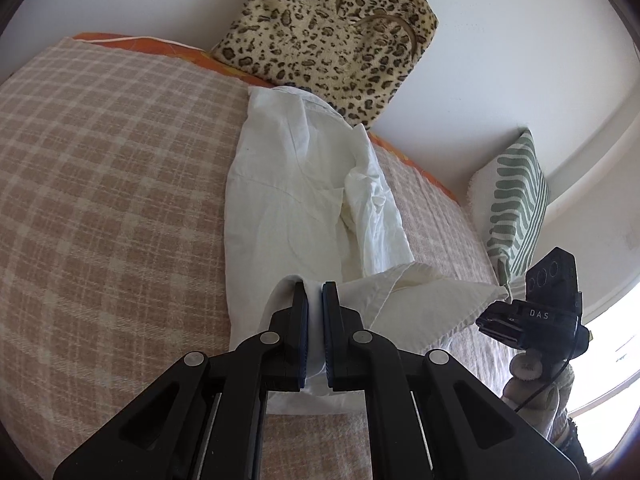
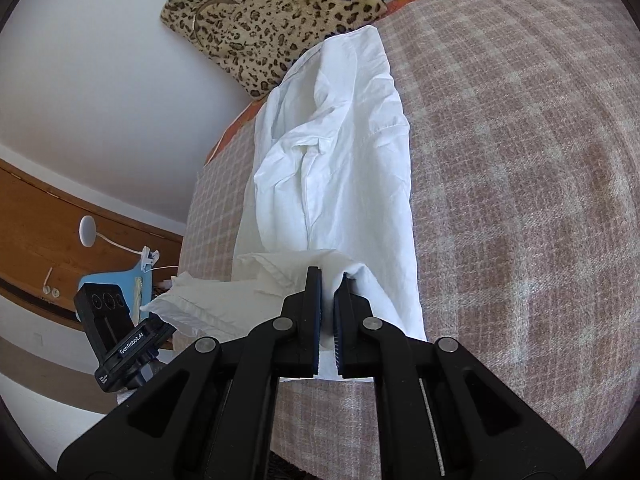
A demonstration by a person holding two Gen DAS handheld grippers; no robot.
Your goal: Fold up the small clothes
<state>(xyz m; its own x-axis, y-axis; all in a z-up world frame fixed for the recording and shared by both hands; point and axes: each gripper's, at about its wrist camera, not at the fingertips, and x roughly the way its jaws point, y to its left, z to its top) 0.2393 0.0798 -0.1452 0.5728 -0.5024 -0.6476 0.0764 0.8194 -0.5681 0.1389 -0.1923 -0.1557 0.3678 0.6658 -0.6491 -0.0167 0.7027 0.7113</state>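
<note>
A white garment [image 1: 288, 200] is spread lengthwise on the checked bed [image 1: 100, 200], from the wall-side edge's leopard cushion [image 1: 328, 32] to the near edge, where its hem is clamped by left tongs [image 1: 315, 292] and right tongs [image 2: 328, 280].

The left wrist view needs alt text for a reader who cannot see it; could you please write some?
Left tongs pinch the near hem of a white shirt lying on a checked blanket. A leopard cushion leans on the wall behind.
</note>
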